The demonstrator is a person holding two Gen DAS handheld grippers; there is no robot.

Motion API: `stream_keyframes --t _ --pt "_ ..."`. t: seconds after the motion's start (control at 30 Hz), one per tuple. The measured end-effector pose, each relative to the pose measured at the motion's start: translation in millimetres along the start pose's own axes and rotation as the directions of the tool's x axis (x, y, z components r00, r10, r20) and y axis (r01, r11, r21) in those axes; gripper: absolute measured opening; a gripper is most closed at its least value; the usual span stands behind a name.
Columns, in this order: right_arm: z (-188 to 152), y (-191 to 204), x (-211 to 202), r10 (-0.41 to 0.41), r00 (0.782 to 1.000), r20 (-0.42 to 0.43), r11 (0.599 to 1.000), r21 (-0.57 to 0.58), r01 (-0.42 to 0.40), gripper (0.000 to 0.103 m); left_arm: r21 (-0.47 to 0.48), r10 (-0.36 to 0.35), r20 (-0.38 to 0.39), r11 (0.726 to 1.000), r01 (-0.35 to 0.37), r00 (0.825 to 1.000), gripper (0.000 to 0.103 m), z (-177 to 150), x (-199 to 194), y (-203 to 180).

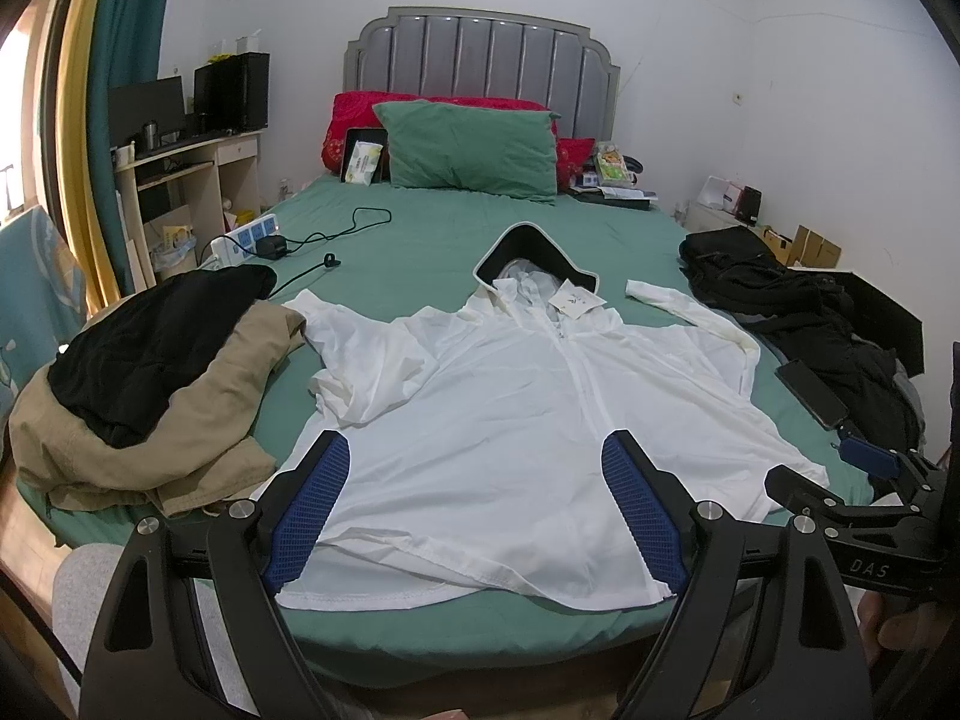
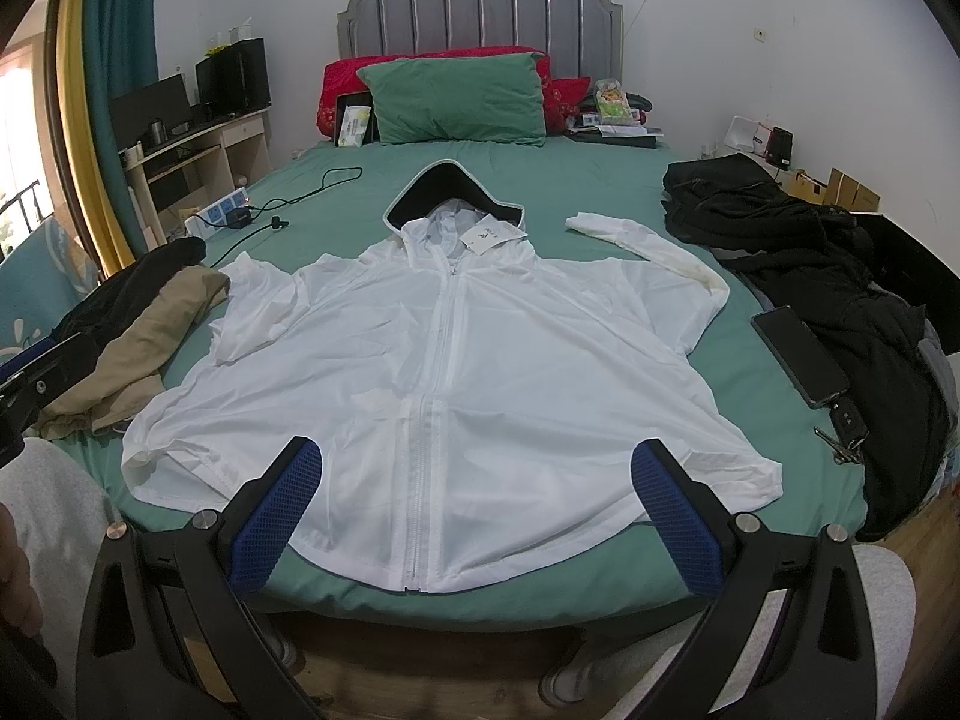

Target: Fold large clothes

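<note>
A white zip-up hooded jacket (image 1: 510,396) lies spread flat, front up, on the green bed sheet (image 1: 432,240); its hood has a dark lining and a paper tag at the collar. It also shows in the right wrist view (image 2: 480,348). Its left sleeve is bunched, its right sleeve stretches toward the black clothes. My left gripper (image 1: 477,450) is open and empty, hovering over the jacket's lower hem. My right gripper (image 2: 477,459) is open and empty above the hem near the zipper's bottom end. The right gripper also appears at the right edge of the left wrist view (image 1: 864,468).
A tan and black clothes pile (image 1: 150,384) sits at the bed's left. Black clothes (image 2: 828,276), a phone (image 2: 798,354) and car keys (image 2: 849,429) lie at the right. A power strip with cable (image 1: 252,237), pillows (image 1: 468,150) and a desk (image 1: 192,174) are farther back.
</note>
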State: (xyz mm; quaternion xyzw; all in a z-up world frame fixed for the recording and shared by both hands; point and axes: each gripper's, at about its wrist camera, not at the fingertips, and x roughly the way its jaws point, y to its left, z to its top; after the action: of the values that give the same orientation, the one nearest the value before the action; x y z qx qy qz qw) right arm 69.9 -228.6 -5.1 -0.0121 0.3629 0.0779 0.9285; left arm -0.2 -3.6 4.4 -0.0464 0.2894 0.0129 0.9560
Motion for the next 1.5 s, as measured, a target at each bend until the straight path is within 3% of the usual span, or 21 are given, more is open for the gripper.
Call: stream_keyframes --t 1.1,1.5 --pt "4 -1 1 0.004 1.000 -0.006 1.000 -0.001 -0.004 0.102 -0.021 -0.015 0.003 1.000 0.015 1.000 0.089 3 4 10" --pt "16 7 39 -0.005 1.000 -0.023 0.999 -0.038 0.004 0.102 -0.011 -0.082 -0.058 0.997 0.082 0.995 0.089 16 54 26"
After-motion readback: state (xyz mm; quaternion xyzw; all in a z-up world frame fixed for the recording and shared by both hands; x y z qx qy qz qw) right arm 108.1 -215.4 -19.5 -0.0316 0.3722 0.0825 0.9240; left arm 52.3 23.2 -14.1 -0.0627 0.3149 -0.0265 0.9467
